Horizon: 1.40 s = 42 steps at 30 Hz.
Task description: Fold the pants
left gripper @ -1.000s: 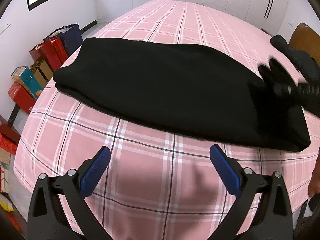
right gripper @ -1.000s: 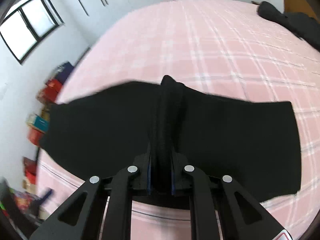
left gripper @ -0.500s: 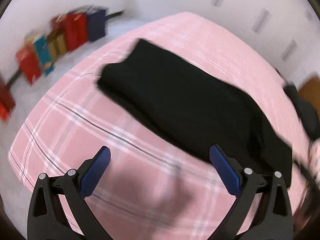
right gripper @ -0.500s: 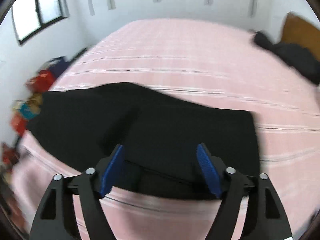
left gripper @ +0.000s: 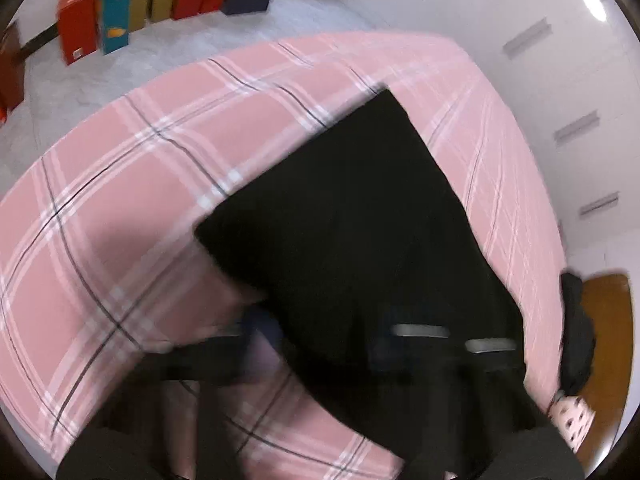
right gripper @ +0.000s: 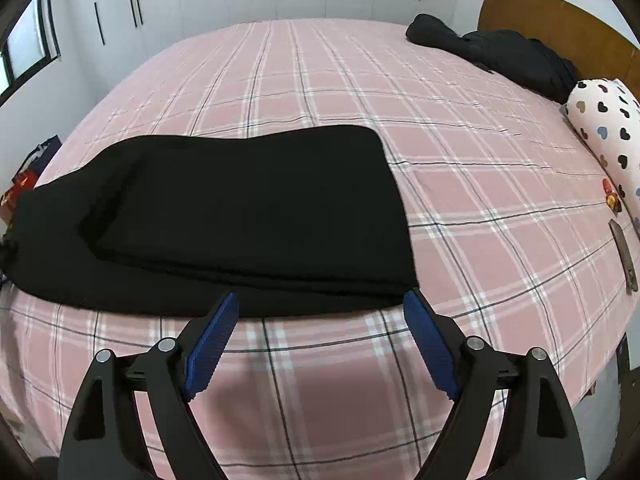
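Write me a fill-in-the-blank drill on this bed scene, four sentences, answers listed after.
1. The folded pants are ____ in colour.
2. The right tongs hover with jaws ____, their blue pads holding nothing.
3. The bed sheet is a ____ plaid.
4. The white pillow near the wooden headboard is printed with small ____.

Missing words: black; open; pink; hearts
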{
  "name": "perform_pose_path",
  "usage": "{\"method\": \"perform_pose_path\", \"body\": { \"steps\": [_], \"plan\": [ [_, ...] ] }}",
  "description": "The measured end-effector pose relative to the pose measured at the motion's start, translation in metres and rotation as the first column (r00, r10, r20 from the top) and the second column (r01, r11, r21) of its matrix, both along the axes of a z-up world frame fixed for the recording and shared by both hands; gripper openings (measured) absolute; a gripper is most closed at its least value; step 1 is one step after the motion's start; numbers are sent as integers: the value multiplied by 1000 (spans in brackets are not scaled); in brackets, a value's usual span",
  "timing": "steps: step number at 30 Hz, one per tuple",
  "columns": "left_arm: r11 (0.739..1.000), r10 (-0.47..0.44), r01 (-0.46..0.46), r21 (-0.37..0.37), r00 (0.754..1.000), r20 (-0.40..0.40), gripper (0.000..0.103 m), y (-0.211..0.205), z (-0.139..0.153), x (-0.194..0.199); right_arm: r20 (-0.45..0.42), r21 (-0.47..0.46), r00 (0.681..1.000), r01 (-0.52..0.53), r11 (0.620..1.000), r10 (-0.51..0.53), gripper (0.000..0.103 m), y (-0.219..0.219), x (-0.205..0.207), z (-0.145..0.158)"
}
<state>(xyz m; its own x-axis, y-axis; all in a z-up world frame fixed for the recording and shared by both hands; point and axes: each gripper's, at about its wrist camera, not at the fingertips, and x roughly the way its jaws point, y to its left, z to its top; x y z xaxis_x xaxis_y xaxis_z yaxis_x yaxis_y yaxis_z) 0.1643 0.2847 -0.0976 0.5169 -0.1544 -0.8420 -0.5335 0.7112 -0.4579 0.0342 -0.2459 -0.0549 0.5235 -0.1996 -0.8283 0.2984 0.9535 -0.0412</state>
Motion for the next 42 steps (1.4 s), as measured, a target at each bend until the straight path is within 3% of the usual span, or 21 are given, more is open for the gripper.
{"method": "perform_pose_path", "body": {
  "steps": [3,7,10,13,14,16,17,18,20,21,24,28,30,33,36,39,40,42],
  "plan": [
    [997,-45,40,60,996,76,13,-22,32,-2,43,16,998,41,999,-42,85,-5,-6,6],
    [976,-190,165,139,963,189,12,-81,99,-9,43,78,994,93,993,-97,85,-22,-8,2],
    [933,-346,304,192,903,256,12,-154,146,-16,26,112,992,124,986,-127,85,-30,-10,-1],
    [875,-477,425,234,841,256,13,-227,161,-22,16,139,990,139,981,-142,85,-37,-11,-3],
    [856,-508,453,249,827,241,19,-247,160,-23,15,145,989,141,979,-144,85,-37,-11,-3],
    [802,-585,532,272,791,179,43,-290,145,-26,13,162,989,146,976,-150,85,-39,-12,-4],
    [767,-623,571,291,772,126,62,-312,132,-30,10,169,988,150,974,-154,85,-41,-12,-5],
    [747,-633,581,323,770,80,74,-327,121,-37,8,175,988,153,972,-157,85,-42,-13,-6],
    [715,-645,580,390,763,48,81,-341,111,-57,4,199,987,159,967,-163,85,-47,-14,-8],
    [709,-643,572,414,764,45,91,-341,109,-68,4,210,986,161,964,-166,85,-49,-14,-9],
    [722,-621,541,431,782,57,95,-316,108,-94,22,263,987,146,954,-157,85,-55,-17,-9],
    [752,-551,482,449,834,28,97,-253,102,-118,59,363,998,15,932,-39,86,-44,-7,-4],
    [789,-491,433,437,871,22,97,-221,94,-130,60,410,995,-93,907,75,86,-24,13,0],
    [846,-414,380,374,910,10,97,-184,76,-141,42,328,973,-229,916,228,86,15,44,12],
    [880,-374,348,323,927,21,97,-169,62,-152,12,103,910,-414,904,416,86,72,73,32],
    [865,-401,366,343,915,36,97,-175,57,-162,-88,-107,779,-627,772,621,87,130,89,34],
    [854,-418,378,357,908,39,97,-178,58,-163,-139,-192,736,-676,711,662,87,147,94,29],
    [840,-446,397,370,894,53,97,-184,59,-165,-219,-230,682,-731,642,698,87,161,105,17]
  ]
}}
